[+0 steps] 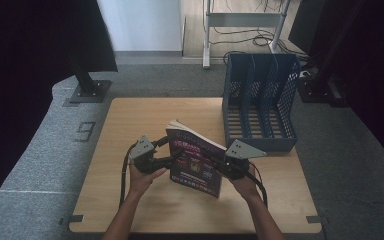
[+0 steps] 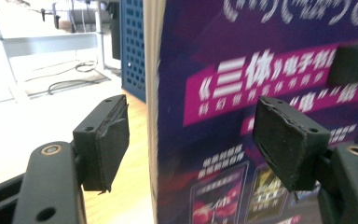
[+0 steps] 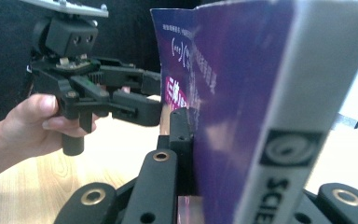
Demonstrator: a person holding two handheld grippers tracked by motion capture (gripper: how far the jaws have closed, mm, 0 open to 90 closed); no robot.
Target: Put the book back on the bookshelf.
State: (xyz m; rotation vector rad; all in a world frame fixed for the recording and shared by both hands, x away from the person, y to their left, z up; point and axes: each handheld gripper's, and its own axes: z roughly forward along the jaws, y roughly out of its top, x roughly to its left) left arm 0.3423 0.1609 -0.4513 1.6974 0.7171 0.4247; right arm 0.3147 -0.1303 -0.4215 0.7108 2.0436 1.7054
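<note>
Working left to right, your left gripper (image 2: 191, 144) stands open astride the upright book (image 1: 196, 160) above the table (image 1: 130, 210), your right gripper (image 3: 186, 140) clamps near its spine; stiff, glossy, fairly heavy—grip beside the spine.

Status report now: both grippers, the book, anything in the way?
Right gripper shut on book, held upright above table. Left gripper open, jaws astride book's page edge. File rack behind, path clear.

The book (image 1: 196, 161) stands on the table (image 1: 130, 125) between both grippers, the file rack (image 1: 260, 100) behind it to the right
</note>
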